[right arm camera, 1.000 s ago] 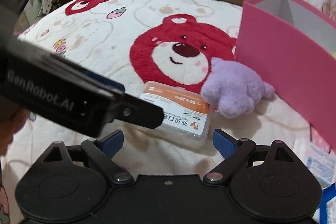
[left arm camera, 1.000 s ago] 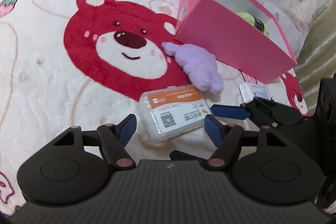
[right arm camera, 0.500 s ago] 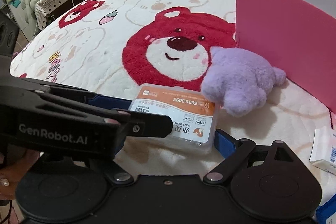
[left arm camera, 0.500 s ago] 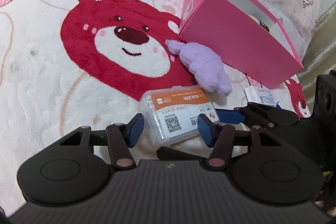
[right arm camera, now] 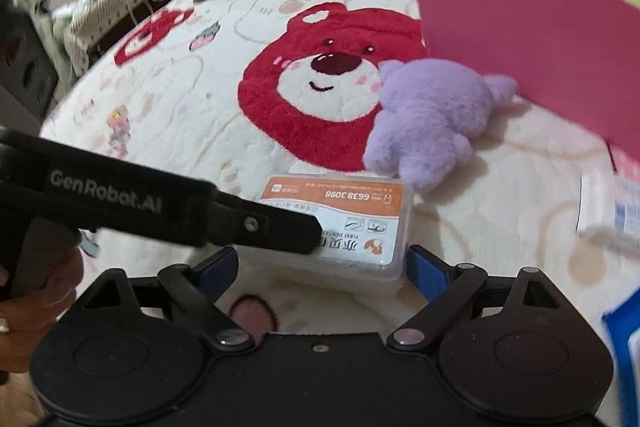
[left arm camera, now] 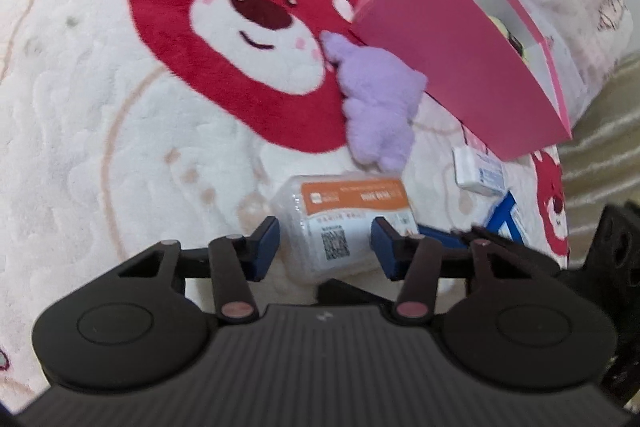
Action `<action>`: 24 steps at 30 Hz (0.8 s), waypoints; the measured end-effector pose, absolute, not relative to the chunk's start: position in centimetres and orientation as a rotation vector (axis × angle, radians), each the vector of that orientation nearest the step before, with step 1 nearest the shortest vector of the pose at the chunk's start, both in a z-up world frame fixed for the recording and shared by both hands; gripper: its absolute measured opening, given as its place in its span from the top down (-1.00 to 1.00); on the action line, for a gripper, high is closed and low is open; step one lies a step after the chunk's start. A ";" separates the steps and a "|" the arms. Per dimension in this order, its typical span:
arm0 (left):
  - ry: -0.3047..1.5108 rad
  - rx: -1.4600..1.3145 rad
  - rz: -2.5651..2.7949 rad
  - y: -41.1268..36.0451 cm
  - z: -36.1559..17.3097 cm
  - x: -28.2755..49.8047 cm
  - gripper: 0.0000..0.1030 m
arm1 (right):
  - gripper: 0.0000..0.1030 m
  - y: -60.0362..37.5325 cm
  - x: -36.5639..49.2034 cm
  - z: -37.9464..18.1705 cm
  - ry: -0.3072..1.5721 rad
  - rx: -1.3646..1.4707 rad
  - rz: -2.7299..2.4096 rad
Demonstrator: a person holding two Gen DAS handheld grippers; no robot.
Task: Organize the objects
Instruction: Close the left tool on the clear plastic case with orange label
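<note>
Left wrist: both grippers (left arm camera: 325, 242) (right arm camera: 320, 267) open, each astride clear plastic box (left arm camera: 344, 223).

A clear plastic box (right arm camera: 344, 227) with an orange label lies on the bear-print blanket (right arm camera: 192, 115) between the right gripper's (right arm camera: 320, 267) spread fingers. The left gripper (right arm camera: 280, 229) overlaps it. A purple plush (right arm camera: 432, 119) rests beside the pink box (right arm camera: 520, 39).

Both wrist cams sit low & close over the bed, sharing the clear plastic box (left arm camera: 344, 223) (right arm camera: 340, 223)
</note>
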State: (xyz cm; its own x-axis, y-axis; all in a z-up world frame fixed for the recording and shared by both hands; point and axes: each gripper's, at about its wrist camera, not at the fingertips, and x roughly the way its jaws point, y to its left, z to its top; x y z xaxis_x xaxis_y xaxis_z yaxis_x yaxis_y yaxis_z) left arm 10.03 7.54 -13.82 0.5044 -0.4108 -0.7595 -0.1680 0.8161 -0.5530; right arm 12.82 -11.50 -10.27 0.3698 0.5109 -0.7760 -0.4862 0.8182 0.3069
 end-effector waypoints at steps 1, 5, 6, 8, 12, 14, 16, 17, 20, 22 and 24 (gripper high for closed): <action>1.051 -0.654 -0.160 7.9 -14.2 10.1 0.03 | -0.82 -11.9 12.9 -10.3 1.015 0.070 0.637; 1.062 -0.712 -0.171 8.2 -15.1 10.2 0.03 | -0.83 -11.9 13.3 -10.7 1.039 0.113 0.612; 1.062 -0.712 -0.170 8.1 -15.2 10.2 0.02 | -0.82 -11.6 13.2 -10.9 1.039 0.095 0.603; 1.071 -0.714 -0.168 8.1 -15.2 10.3 0.02 | -0.84 -11.2 13.2 -11.0 1.037 0.077 0.596; 1.150 -0.739 -0.179 8.3 -15.0 10.5 0.05 | -0.84 -10.5 13.1 -10.8 1.044 0.046 0.577; 1.139 -0.750 -0.171 8.3 -15.3 10.3 0.03 | -0.84 -10.4 13.0 -10.7 1.051 0.048 0.568; 1.126 -0.758 -0.165 8.3 -15.5 10.2 0.01 | -0.85 -10.3 13.0 -10.7 1.057 0.034 0.563; 1.122 -0.758 -0.165 8.3 -15.5 10.2 0.01 | -0.86 -10.1 13.0 -10.8 1.056 0.026 0.561; 1.107 -0.748 -0.166 8.2 -15.6 10.1 0.01 | -0.90 -9.7 13.0 -11.0 1.056 0.007 0.550; 1.105 -0.744 -0.164 8.1 -15.5 10.2 0.01 | -0.90 -9.4 13.2 -11.2 1.056 0.001 0.533; 1.102 -0.735 -0.164 8.0 -15.5 10.2 0.01 | -0.90 -9.3 13.2 -11.3 1.054 0.003 0.520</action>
